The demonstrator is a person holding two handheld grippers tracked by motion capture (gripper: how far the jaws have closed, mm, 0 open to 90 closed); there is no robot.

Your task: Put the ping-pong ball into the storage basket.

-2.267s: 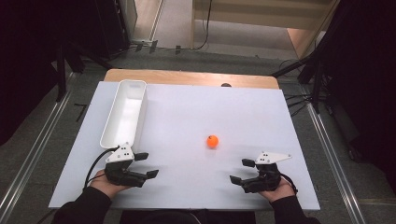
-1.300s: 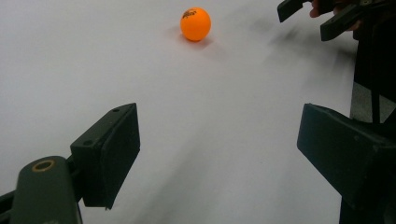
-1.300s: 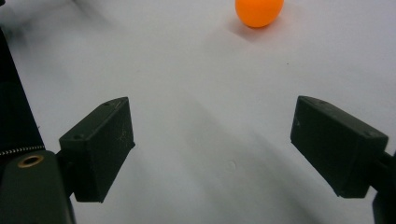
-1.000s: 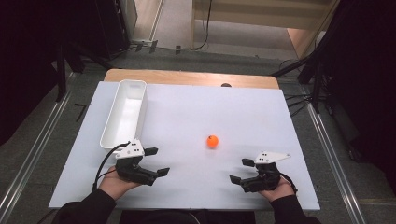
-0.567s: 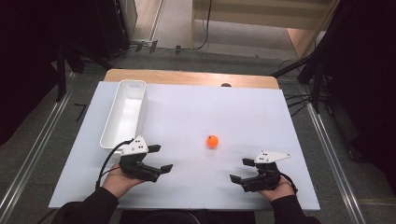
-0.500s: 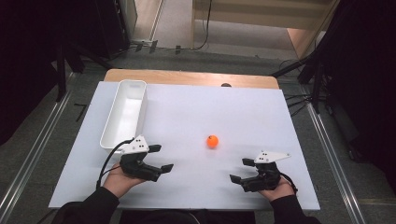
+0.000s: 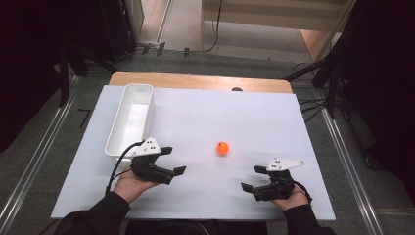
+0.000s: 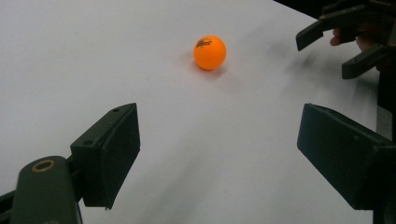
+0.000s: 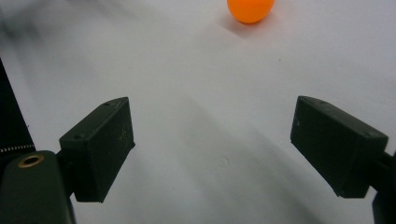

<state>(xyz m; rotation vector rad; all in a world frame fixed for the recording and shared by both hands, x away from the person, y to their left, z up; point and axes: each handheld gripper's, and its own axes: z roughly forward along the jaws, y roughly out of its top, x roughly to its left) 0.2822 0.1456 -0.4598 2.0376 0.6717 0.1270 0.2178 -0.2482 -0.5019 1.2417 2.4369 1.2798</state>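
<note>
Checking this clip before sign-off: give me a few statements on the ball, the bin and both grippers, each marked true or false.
1. The orange ball lies in the white bin. False: it sits on the white table, apart from the bin.
2. The left gripper is open with nothing between its jaws. True.
3. The right gripper is shut on the ball. False: its jaws stand open and the ball lies ahead of them, untouched.
4. The bin stands along the table's left side. True.
5. Both grippers point toward the table's middle. True.
</note>
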